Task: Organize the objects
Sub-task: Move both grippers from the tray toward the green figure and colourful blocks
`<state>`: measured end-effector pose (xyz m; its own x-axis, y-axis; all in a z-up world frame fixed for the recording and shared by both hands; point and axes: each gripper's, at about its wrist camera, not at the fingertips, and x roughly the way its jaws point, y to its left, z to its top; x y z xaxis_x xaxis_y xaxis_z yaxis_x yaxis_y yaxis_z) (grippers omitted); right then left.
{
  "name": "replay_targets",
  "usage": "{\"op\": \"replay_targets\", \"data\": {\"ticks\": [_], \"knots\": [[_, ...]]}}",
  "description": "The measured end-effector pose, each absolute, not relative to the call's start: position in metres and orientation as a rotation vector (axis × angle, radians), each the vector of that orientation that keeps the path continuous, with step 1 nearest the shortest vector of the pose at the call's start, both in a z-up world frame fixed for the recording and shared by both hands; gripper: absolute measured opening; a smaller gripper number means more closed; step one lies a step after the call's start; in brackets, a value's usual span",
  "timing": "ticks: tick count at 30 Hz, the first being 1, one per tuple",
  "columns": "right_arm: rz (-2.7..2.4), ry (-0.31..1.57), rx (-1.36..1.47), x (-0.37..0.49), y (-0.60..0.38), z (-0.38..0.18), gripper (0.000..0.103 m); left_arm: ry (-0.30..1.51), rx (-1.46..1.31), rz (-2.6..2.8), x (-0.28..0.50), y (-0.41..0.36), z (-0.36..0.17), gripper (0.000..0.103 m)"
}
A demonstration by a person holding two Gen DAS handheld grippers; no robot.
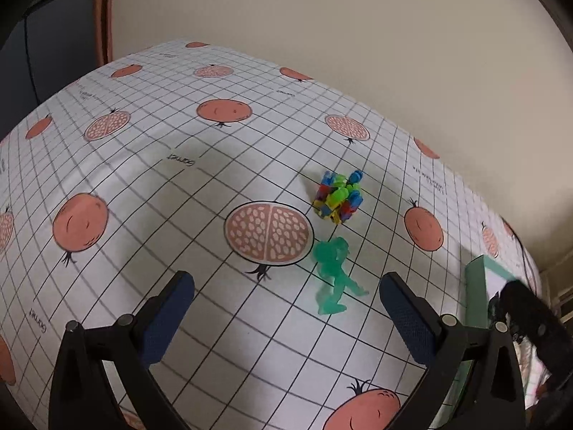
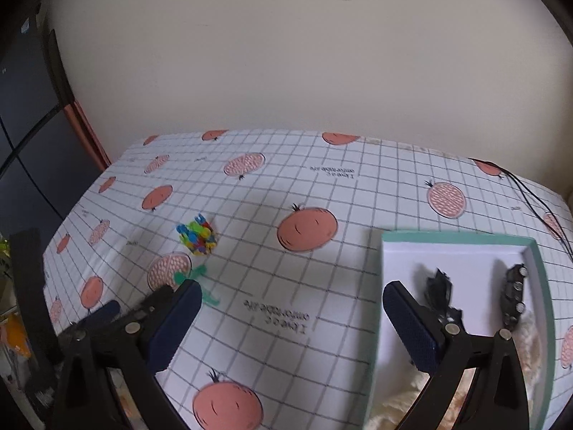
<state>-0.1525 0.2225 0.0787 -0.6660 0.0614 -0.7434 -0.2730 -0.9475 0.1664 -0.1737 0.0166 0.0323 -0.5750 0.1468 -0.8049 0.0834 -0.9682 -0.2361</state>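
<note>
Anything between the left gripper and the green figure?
Nothing. In the left wrist view only bare gridded tablecloth lies between the open left gripper and the green figure, which stands just beyond the fingertips, nearer the right finger.

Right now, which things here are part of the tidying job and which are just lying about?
Part of the job:
green toy figure, on the table
colourful block cluster, on the table
teal box
two dark toys already in the box
left claw and right claw, both open

Lying about:
black cables
patterned tablecloth
</note>
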Motion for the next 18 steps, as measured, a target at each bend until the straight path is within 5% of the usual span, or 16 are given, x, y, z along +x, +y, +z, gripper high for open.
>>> {"op": "replay_targets", "data": {"ticks": [18], "knots": [[2.685, 0.367, -1.194, -0.189, 0.219, 0.058, 0.102, -0.179, -1.479, 2.779, -0.2, 0.042, 0.004, 0.103]]}}
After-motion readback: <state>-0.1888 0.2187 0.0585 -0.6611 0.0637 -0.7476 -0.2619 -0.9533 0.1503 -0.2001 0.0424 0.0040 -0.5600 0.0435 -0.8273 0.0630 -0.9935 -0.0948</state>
